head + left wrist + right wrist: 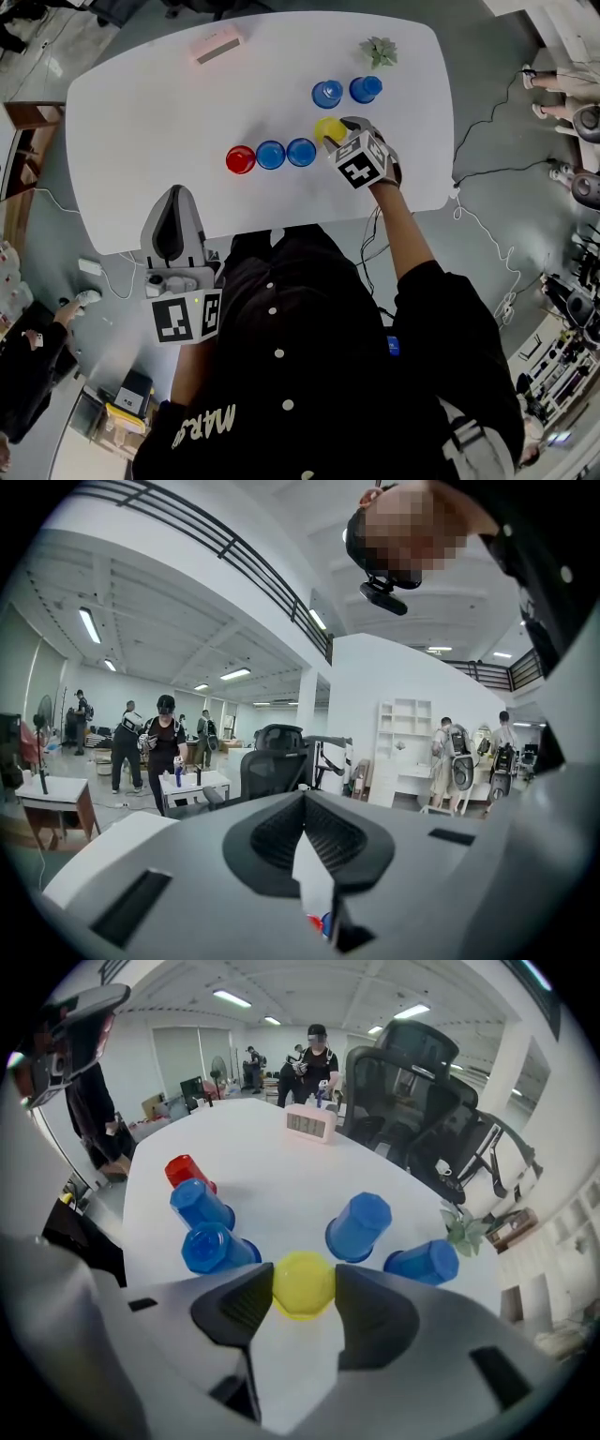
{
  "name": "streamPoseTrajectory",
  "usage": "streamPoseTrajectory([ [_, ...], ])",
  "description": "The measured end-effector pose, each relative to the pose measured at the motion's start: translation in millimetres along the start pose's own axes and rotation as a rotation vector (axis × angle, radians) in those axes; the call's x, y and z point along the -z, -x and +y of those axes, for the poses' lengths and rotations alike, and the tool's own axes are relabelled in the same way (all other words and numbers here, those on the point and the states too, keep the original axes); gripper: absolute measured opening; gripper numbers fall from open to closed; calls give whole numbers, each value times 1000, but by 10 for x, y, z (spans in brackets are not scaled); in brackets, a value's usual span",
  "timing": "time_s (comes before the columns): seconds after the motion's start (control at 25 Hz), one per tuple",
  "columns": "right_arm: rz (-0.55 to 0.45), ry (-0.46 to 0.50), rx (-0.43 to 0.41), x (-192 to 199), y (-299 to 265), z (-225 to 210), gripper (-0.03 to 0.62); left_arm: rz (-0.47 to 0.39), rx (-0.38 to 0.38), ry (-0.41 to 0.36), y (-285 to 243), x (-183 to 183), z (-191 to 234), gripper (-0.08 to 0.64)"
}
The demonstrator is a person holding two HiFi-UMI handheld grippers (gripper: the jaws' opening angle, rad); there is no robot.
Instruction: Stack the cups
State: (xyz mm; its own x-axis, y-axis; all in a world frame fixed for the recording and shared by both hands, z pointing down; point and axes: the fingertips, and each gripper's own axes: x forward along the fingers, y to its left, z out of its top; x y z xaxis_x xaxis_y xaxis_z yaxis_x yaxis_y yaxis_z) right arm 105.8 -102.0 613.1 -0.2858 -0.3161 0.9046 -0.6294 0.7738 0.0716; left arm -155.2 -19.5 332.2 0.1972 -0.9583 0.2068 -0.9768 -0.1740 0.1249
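Right gripper view alone shows right tongs (pixel 304 1273) pinching the yellow cup (pixel 302 1288); left tongs (pixel 305 799) pressed together.

Yellow cup (pixel 324 129) partly behind right claw (pixel 344 128)

White table (pixel 141 141), grey floor (pixel 478 56) (ceiling striplights (pixel 90 625)).

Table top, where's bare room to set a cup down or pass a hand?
Widest free patch: the left half of the table, between the pink clock and the red cup. A thin strip runs along the near edge, below the red cup. Crowded: the right side, where blue cups cluster round the yellow cup at the right hand-held gripper.
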Motion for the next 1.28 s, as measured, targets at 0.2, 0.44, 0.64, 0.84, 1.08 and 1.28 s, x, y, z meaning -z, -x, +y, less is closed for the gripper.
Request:
streamPoseTrajectory([
  [0.2,-28,3,10,-136,172,-27,213,-10,2,1,2,-26,-17,11],
  [0.44,-100,43,7,-533,553,103,213,-28,1,5,15,-61,18,11],
  [0.64,-151,127,-44,-901,820,487,213,-37,-4,10,46,-76,38,11],
  [0.84,-161,233,-123,-1103,793,961,213,-42,-14,18,81,-64,70,11],
  [1.08,-155,321,-178,-1229,724,1394,213,-44,-37,27,181,-49,179,11],
  [1.28,-122,352,-212,-1229,590,1582,213,-39,-50,35,221,-24,258,11],
])
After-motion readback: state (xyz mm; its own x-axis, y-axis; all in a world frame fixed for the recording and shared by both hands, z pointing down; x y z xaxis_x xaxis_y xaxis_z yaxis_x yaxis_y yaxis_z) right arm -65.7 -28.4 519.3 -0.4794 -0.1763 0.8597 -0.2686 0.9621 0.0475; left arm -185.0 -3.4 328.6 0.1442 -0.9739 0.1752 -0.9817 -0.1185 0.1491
